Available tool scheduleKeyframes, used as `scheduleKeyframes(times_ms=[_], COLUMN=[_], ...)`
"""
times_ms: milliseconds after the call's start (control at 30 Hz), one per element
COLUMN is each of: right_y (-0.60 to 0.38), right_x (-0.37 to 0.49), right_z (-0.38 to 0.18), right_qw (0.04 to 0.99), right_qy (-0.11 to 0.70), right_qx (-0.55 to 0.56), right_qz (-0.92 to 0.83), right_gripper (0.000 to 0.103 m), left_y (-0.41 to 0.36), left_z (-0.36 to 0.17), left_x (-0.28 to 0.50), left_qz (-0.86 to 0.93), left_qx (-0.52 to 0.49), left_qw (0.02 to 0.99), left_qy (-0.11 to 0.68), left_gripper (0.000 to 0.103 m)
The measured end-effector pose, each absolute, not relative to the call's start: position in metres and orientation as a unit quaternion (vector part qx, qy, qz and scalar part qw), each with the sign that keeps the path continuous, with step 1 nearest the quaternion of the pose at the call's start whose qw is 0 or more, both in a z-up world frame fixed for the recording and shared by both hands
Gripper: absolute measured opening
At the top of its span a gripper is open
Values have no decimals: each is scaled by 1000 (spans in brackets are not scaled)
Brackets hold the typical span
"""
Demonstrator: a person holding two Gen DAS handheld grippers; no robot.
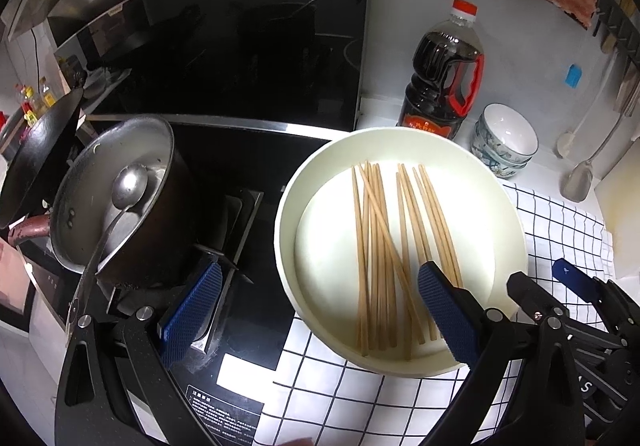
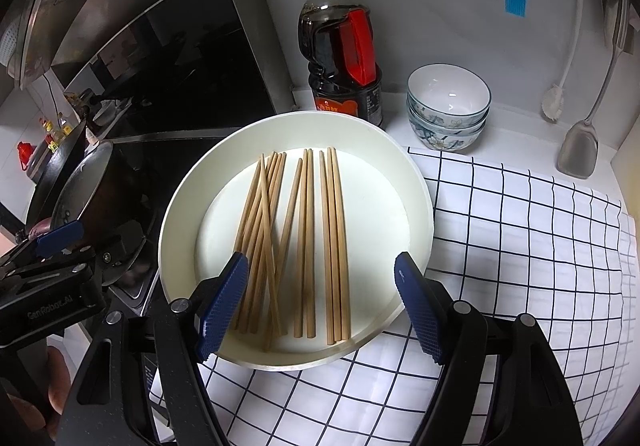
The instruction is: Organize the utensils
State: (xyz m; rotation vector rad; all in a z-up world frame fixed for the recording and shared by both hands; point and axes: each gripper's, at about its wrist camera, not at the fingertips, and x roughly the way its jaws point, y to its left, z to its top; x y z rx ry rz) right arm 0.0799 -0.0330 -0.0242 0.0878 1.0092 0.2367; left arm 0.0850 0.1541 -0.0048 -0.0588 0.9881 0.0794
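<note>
Chopsticks [image 2: 288,246] lie loose in the white dish [image 2: 400,182], a few crossing at its 9 o'clock side and straighter ones toward 3 o'clock, so as I judge it the sorting is not finished. Right gripper [image 2: 320,306] hangs over the dish's 6 o'clock rim, spread wide and empty. Left gripper [image 1: 320,310] is likewise wide open, holding nothing, straddling the dish's 9 o'clock edge.

"GenRobot.AI" on the left gripper [image 2: 60,242] body.
</note>
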Motion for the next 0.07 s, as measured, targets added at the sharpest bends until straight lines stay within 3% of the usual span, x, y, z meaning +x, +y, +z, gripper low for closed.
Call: scheduleKeyframes(times_ms=[67], right_y=[-33], right_x=[80], right_z=[-24], right_qw=[868], right_qy=[482], right_qx=[42], right_qz=[113], right_gripper=[72], left_y=[155], left_z=[-6], left_x=[85], left_qz=[39], left_qx=[-29], left_qw=[878], left_qy=[476], left_gripper=[97])
